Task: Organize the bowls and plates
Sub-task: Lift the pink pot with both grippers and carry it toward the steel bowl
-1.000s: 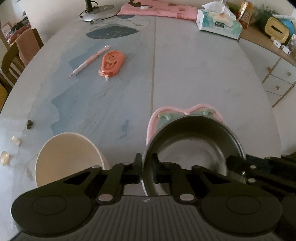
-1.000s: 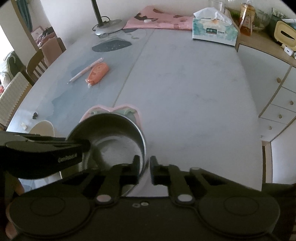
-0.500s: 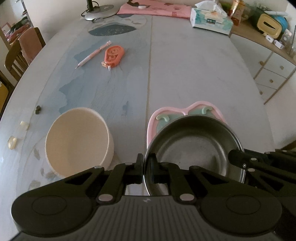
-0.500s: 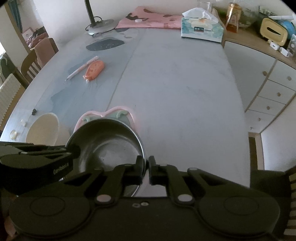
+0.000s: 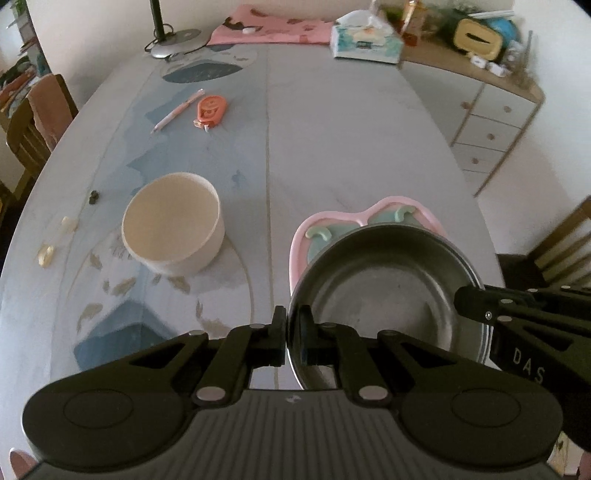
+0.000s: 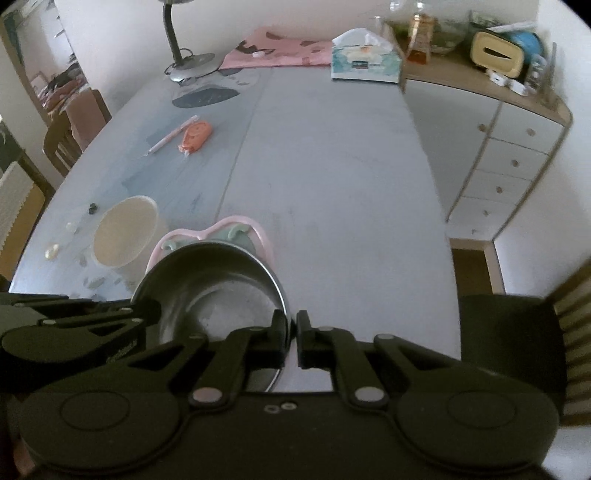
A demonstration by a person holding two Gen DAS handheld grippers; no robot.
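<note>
A dark steel bowl (image 5: 384, 288) hangs above the table, held by its rim on both sides. My left gripper (image 5: 292, 332) is shut on the bowl's left rim. My right gripper (image 6: 292, 334) is shut on the right rim of the steel bowl (image 6: 218, 291). In the left wrist view the right gripper (image 5: 476, 301) comes in from the right edge. Beneath the bowl, partly hidden, lies a pink heart-shaped plate (image 5: 369, 218) with a green inner part, also seen as the pink plate (image 6: 229, 229). A cream bowl (image 5: 173, 229) stands upright on the table to the left; cream bowl (image 6: 123, 232).
Farther back on the grey table (image 5: 332, 129) lie a pink pen (image 5: 177, 110) and an orange tape dispenser (image 5: 210, 110). A lamp base (image 5: 177, 40), pink cloth (image 5: 273, 29) and tissue box (image 5: 365, 42) sit at the far end. White drawers (image 5: 495, 136) stand right; chairs flank the table.
Both grippers have risen and drawn back with the steel bowl held between them. The cream bowl and pink plate now appear farther away and more fully in view.
</note>
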